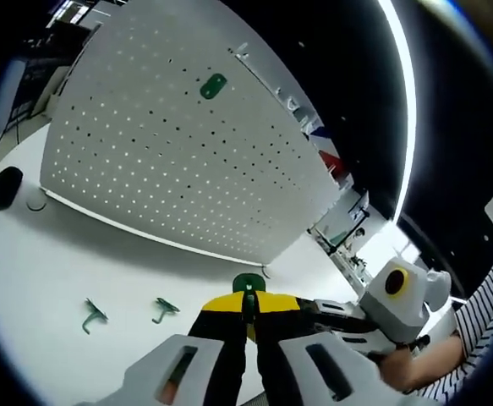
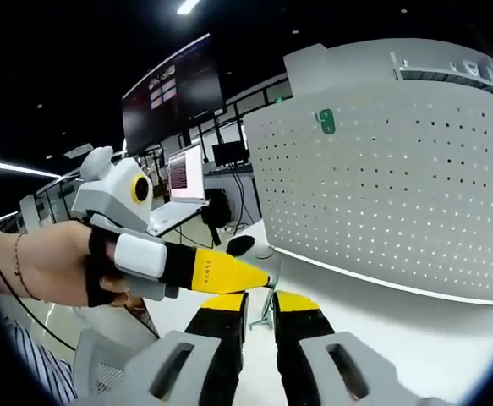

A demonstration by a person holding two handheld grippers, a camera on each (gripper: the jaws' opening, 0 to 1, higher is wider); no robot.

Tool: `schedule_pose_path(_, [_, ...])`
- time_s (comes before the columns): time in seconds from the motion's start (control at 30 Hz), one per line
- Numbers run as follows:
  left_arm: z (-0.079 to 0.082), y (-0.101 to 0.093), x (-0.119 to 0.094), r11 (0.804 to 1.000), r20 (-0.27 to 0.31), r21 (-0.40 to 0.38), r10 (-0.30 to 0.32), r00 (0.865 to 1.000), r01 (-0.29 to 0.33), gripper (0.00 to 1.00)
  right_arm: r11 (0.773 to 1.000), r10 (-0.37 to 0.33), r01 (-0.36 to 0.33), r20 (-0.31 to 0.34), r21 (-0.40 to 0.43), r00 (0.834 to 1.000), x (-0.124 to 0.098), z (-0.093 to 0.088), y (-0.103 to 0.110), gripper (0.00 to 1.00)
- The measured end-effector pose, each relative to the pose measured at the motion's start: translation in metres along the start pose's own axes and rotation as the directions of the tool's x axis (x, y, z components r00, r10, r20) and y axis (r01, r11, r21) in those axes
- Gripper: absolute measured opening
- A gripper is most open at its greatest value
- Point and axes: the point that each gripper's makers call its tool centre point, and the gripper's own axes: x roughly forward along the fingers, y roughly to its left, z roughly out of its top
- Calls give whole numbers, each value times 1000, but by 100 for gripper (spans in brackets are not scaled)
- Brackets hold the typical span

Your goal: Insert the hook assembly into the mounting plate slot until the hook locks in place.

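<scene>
White pegboard [image 1: 187,161] with one green hook [image 1: 213,85] mounted; two hooks [image 1: 94,315] lie on the table [image 1: 52,262]. Both grippers [image 1: 250,317] [image 2: 260,317] pinch one green hook between them.

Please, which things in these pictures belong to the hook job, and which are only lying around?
Belong to the job:
- white pegboard
- green hook on the board
- green hook held in the left hand-held gripper
- two loose green hooks on the white table
- right hand-held gripper

Only lying around:
- black mouse
- laptop
- wall screen
</scene>
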Motion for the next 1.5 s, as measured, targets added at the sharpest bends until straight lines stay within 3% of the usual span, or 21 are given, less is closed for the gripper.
schedule_pose_path(0.13, [8,2,-2,998,29,56,30,999,-32,1,998,-32,31,-3,-51,999,-6,-2,-2,21])
schedule_pose_path(0.23, [14,4,-3,990,41,125,62,997,-66,1,997,-43,42,-15,-63,999,-13,-7,-2,23])
schedule_pose_path(0.4, [21,7,-4,984,60,152,87,994,-95,1,996,-70,67,-52,-57,996,-28,-15,-7,31])
schedule_pose_path(0.53, [29,15,-7,951,74,265,146,987,-160,1,990,-115,109,-65,-85,991,-44,-18,-15,35])
schedule_pose_path(0.73, [35,17,-8,928,96,321,166,981,-189,1,985,-148,137,-103,-106,984,-58,-33,-22,39])
schedule_pose_path(0.9, [42,22,-13,889,124,392,203,971,-236,1,981,-179,166,-133,-105,975,-70,-51,-28,44])
schedule_pose_path(0.93, [43,23,-14,884,131,400,207,969,-243,1,980,-185,171,-144,-100,972,-74,-57,-30,44])
schedule_pose_path(1.03, [49,26,-17,869,150,416,225,963,-268,1,978,-197,206,-178,32,964,-84,-74,-35,45])
schedule_pose_path(1.27, [75,36,-29,819,247,446,275,929,-361,1,967,-252,248,-245,-48,936,-102,-108,-48,50])
schedule_pose_path(1.33, [82,36,-31,814,264,442,282,922,-376,1,967,-253,241,-273,-80,928,-104,-119,-48,50])
schedule_pose_path(1.4, [97,34,-38,796,341,433,291,894,-424,1,966,-257,234,-285,-113,923,-103,-126,-47,51])
schedule_pose_path(1.5, [107,32,-43,771,380,445,298,876,-456,1,964,-263,238,-280,-120,923,-104,-130,-46,54])
